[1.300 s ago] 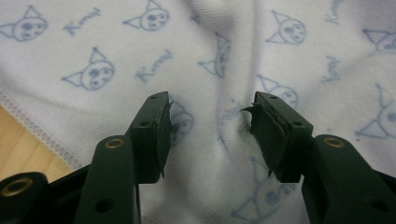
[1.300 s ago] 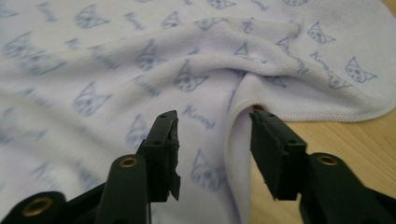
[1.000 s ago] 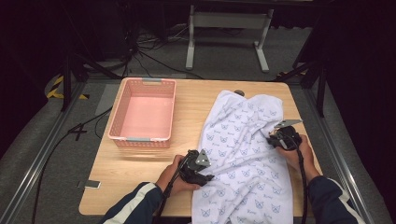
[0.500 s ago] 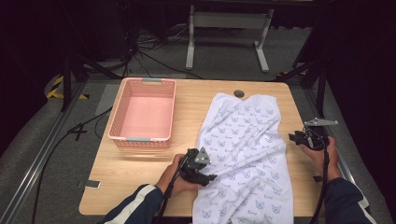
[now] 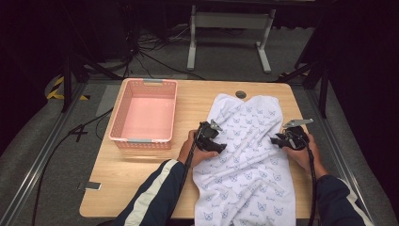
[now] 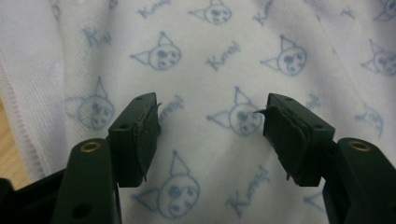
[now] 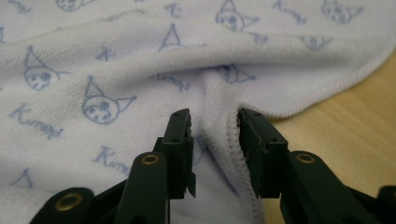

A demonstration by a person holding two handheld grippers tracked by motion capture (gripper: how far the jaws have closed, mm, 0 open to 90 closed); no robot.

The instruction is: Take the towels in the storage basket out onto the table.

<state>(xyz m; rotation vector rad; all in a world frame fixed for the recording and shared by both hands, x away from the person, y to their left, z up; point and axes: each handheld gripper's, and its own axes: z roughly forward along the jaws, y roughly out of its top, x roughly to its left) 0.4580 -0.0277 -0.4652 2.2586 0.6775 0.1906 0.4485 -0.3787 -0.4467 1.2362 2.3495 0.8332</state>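
The white towel (image 5: 251, 155) with its blue cat print lies spread down the right half of the counter (image 5: 141, 179), its near end hanging over the front edge at the bottom of the frame, and the pink basket (image 5: 143, 115) sits empty at upper left of the counter, well apart from it. The step in hand looks like gathering or folding the towel.

The left tool (image 5: 210, 137) hovers over the towel's left part. In the left gripper view the left tool (image 6: 212, 126) has its jaws wide apart with flat cloth beneath and nothing pinched; they have just been opening, then eased in slightly. The right tool (image 5: 288, 139) is at the towel's right edge. In the right gripper view the right tool (image 7: 215, 128) straddles a raised ridge of hemmed cloth, the jaws narrow and having just closed a little, with the hem against the right jaw; whether the pads truly press I cannot tell.

To do this well, I judge the right tool should close fully on that hem before any pull, and the left should dip to pinch 1 layer at the matching edge, so both lift evenly
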